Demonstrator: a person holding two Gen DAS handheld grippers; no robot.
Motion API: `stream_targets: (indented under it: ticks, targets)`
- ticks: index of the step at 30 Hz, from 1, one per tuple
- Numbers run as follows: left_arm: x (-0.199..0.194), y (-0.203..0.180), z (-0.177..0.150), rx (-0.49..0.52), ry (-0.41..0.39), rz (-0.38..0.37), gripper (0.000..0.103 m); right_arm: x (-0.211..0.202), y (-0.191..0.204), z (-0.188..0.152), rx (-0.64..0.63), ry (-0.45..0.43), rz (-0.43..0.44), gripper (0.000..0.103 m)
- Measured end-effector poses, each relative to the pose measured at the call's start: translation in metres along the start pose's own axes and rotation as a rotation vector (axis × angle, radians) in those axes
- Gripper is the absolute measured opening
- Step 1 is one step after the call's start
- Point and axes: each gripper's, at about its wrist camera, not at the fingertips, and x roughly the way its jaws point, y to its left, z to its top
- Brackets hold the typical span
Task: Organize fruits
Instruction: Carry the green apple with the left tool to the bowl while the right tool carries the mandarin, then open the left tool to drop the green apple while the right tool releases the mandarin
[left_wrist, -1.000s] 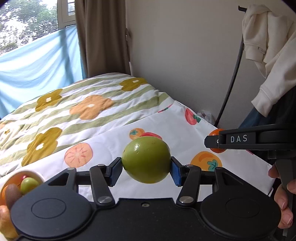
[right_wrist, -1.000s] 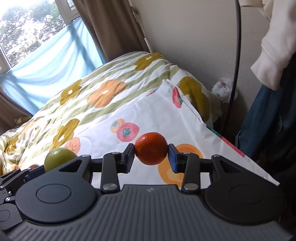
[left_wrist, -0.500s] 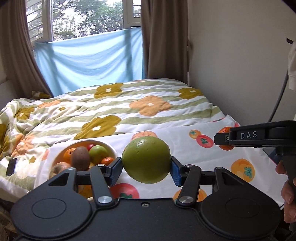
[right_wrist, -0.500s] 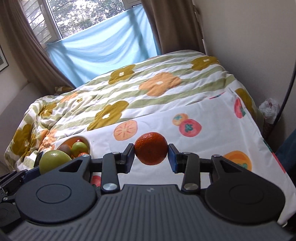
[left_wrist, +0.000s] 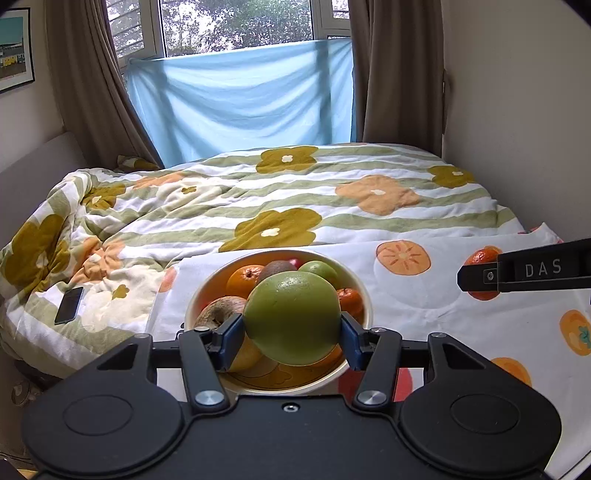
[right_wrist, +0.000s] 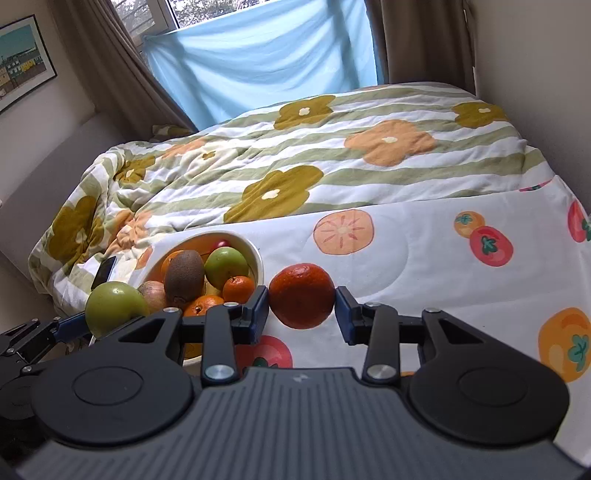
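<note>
My left gripper (left_wrist: 291, 332) is shut on a large green citrus fruit (left_wrist: 291, 317) and holds it just above a cream bowl (left_wrist: 360, 284) of fruit. The bowl holds oranges, a kiwi (right_wrist: 183, 269), a green apple (right_wrist: 226, 262) and a brownish apple. My right gripper (right_wrist: 301, 308) is shut on an orange mandarin (right_wrist: 301, 295), held above the fruit-print cloth, right of the bowl (right_wrist: 255, 251). The green fruit also shows in the right wrist view (right_wrist: 114, 306). The right gripper's finger (left_wrist: 524, 269) shows at the right of the left wrist view.
The bowl stands on a white fruit-print cloth (right_wrist: 424, 258) over the bed. A floral quilt (left_wrist: 295, 192) lies behind it. A dark phone (left_wrist: 69, 304) lies on the quilt left of the bowl. A wall runs along the right side.
Both grippers have swung left with their fruit. The bowl has come from the left edge to directly under the left gripper, and the window now faces me.
</note>
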Motion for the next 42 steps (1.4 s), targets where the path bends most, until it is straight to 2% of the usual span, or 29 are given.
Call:
stream_targets:
  ticks: [9,17,22,23,27,42]
  targets:
    - [0.031,0.015,-0.019,0.052,0.036,0.001,0.058,0.052,0.036,0.002,-0.059,0.055,0.028,0.054]
    - [0.042,0.009,-0.022,0.11,0.03,0.008,0.059,0.07,0.051,0.005,-0.092,0.062,0.041,0.054]
    - [0.046,0.001,-0.027,0.159,0.022,0.044,0.06,0.075,0.052,0.004,-0.099,0.07,0.041,0.054]
    - [0.046,0.0,-0.028,0.165,0.016,0.046,0.062,0.076,0.052,0.004,-0.099,0.072,0.041,0.054]
    - [0.041,-0.004,-0.028,0.176,-0.008,0.042,0.09,0.077,0.05,0.002,-0.105,0.078,0.038,0.054]
    - [0.02,0.016,-0.031,0.105,-0.004,0.076,0.09,0.086,0.064,0.008,-0.191,0.053,0.074,0.054]
